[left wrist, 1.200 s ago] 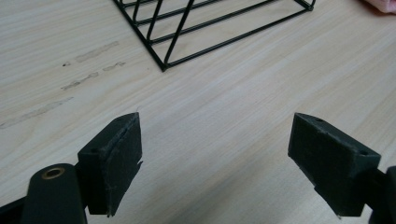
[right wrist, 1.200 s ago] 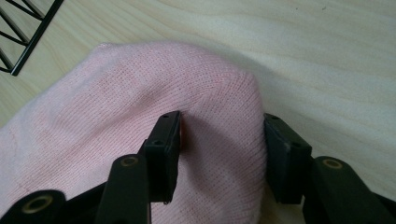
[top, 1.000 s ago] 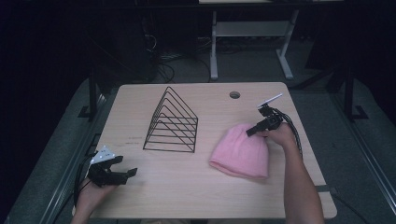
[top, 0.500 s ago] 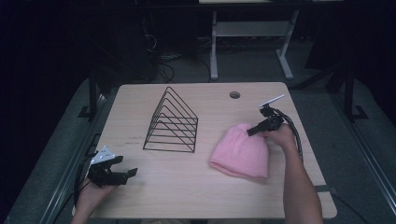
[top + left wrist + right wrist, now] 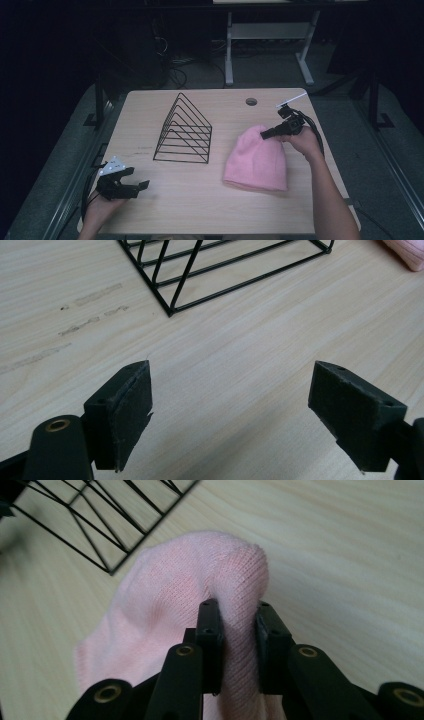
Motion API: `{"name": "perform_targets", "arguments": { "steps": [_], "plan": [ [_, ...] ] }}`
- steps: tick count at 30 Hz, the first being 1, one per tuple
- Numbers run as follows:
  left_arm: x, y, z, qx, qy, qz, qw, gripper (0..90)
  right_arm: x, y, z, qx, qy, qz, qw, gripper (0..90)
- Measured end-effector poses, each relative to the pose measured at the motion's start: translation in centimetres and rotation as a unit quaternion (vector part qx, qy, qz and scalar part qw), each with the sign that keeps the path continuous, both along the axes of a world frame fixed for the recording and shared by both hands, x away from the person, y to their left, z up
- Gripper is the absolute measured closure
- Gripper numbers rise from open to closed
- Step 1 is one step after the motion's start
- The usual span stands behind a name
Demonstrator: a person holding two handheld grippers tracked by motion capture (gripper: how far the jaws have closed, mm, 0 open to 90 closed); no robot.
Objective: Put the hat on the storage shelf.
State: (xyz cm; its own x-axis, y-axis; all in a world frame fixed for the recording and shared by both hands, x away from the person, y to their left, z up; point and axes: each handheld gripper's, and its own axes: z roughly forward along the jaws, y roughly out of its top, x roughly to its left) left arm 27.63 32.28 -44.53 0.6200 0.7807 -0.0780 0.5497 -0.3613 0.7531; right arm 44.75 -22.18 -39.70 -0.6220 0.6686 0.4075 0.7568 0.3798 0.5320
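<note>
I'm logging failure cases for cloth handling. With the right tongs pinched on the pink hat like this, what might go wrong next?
1. The right tongs hold only a small fold at the tip of the pink hat, so the knit may slip out when lifted.
2. The wire rack stands close beside the hat; a swing toward it could snag the knit on the wires.
3. The left tongs sit open and far off, so the hat gets no second hold.

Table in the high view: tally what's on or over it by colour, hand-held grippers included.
Pink: 1, the knit hat
Black: 3, the wire rack, the left hand-held gripper, the right hand-held gripper
Total: 4
</note>
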Motion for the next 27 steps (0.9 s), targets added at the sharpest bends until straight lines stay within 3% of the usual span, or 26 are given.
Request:
{"name": "perform_targets", "arguments": {
  "steps": [5, 8, 10, 13, 16, 24, 27],
  "plan": [
    [0.2, 0.3, 0.3, -0.011, -0.003, 0.004, 0.9999, 17.7, -0.5, 0.2, 2.0, 0.008, -0.019, 0.006, 0.9998, 76.3],
    [0.5, 0.3, 0.9, -0.027, -0.005, 0.002, 0.9996, 17.7, -1.0, 0.1, 3.9, 0.017, -0.043, 0.012, 0.9988, 76.6],
    [0.7, 0.3, 1.1, -0.030, -0.008, 0.001, 0.9995, 17.7, -1.0, 0.1, 4.2, 0.017, -0.048, 0.015, 0.9986, 76.6],
    [1.0, 0.2, 1.8, -0.054, -0.002, -0.003, 0.9985, 21.4, -1.5, 0.0, 5.8, 0.020, -0.065, 0.022, 0.9974, 76.7],
    [1.4, 0.2, 2.5, -0.066, -0.004, -0.011, 0.9978, 21.4, -1.6, 0.0, 6.4, 0.020, -0.071, 0.023, 0.9970, 76.6],
    [2.4, 0.3, 4.6, -0.060, -0.014, -0.033, 0.9975, 21.3, -2.0, 0.4, 9.5, 0.014, -0.100, 0.031, 0.9944, 77.1],
    [2.7, 0.3, 5.6, -0.047, -0.022, -0.045, 0.9976, 21.4, -2.1, 0.7, 10.6, 0.010, -0.111, 0.035, 0.9932, 77.1]
  ]
}}
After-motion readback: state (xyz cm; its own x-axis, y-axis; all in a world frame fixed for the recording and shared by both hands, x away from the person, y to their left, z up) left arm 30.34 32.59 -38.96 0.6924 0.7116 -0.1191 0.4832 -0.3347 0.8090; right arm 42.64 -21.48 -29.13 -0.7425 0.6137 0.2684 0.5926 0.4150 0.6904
